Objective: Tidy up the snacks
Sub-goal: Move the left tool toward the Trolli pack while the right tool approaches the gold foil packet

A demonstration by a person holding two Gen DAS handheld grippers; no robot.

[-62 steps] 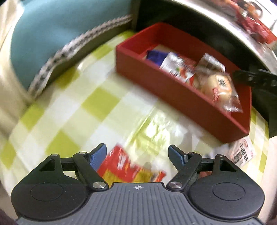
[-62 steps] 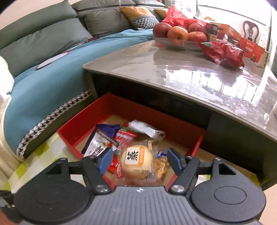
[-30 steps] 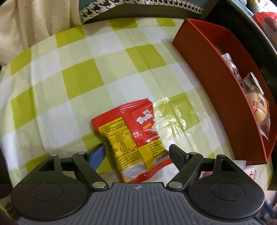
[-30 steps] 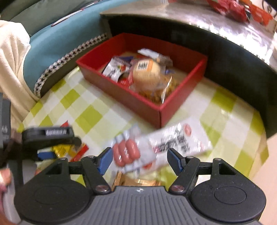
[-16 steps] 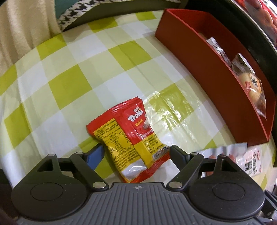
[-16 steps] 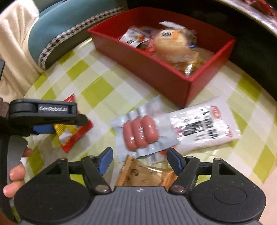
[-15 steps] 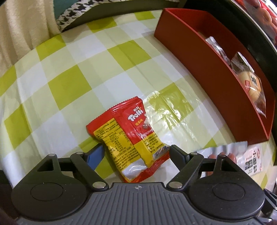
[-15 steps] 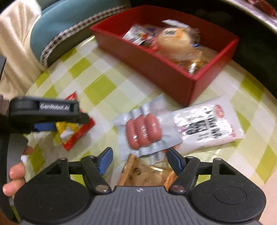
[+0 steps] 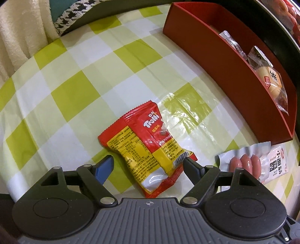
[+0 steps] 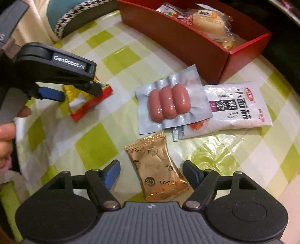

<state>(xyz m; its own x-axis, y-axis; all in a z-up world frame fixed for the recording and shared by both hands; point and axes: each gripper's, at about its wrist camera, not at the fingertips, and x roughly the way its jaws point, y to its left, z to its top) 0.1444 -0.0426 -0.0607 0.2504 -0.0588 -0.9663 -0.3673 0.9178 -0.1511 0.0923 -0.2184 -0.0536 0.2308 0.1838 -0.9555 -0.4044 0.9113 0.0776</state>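
Left gripper: jaws spread, pointed steeply down over the red Trolli pack; pack's lower part is seen btwn the fingers, right tip at the pack's edge, no squeeze shown.
Right gripper: jaws opening, held above the gold pouch; pouch lies btwn the fingers, not gripped.
Red Trolli pack: flat on the checked cloth, well apart from the red box.
Gold pouch: flat on cloth, just below the sausage pack.
Sausage pack: three sausages, laid partly over the white noodle-snack pack; both near the box's corner.
Red box: a wrapped bun and other wrapped snacks are held inside.
Person: fingers seen at left edge, by left tool's handle.
Bkgd: blue cushion w/ houndstooth trim.
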